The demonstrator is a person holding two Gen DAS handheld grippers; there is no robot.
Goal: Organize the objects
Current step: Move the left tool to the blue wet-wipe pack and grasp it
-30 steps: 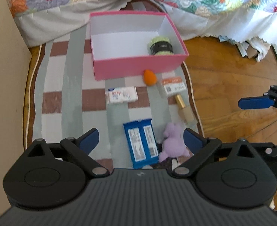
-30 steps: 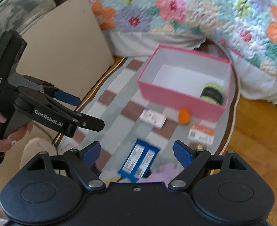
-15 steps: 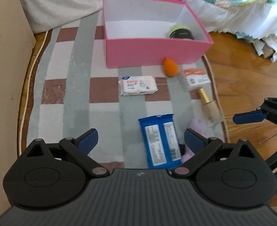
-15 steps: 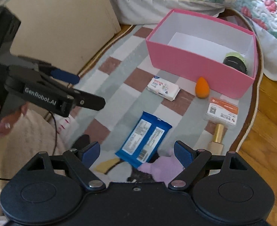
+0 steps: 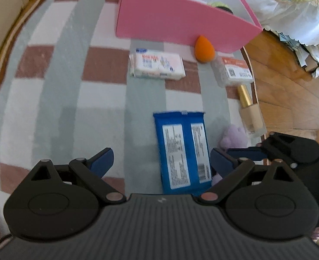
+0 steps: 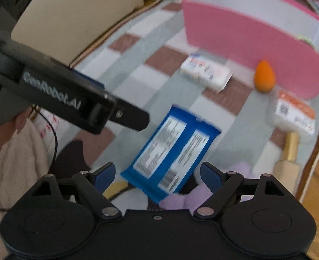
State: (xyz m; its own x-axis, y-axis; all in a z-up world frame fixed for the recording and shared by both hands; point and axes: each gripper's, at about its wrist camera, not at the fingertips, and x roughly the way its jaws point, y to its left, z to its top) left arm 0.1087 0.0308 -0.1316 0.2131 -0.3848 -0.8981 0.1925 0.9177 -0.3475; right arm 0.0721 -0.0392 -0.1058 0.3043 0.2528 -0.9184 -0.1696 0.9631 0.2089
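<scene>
Both grippers dropped toward blue packet [image 5: 182, 149]; rug [image 5: 57, 99] leftward clear.

Left gripper [image 5: 160, 160] angled steeply downward, jaws wide apart, empty. Right gripper [image 6: 157, 174] at its 3 o'clock, likewise tilted down, jaws spread, gripping nothing.

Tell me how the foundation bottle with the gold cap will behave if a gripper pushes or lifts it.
The foundation bottle lies on its side at the rug's edge, so a push would probably slide it toward the wood floor. It looks like glass: likely heavy for its size, slick and breakable. Its body seems flat-sided, so rolling looks less likely.
</scene>
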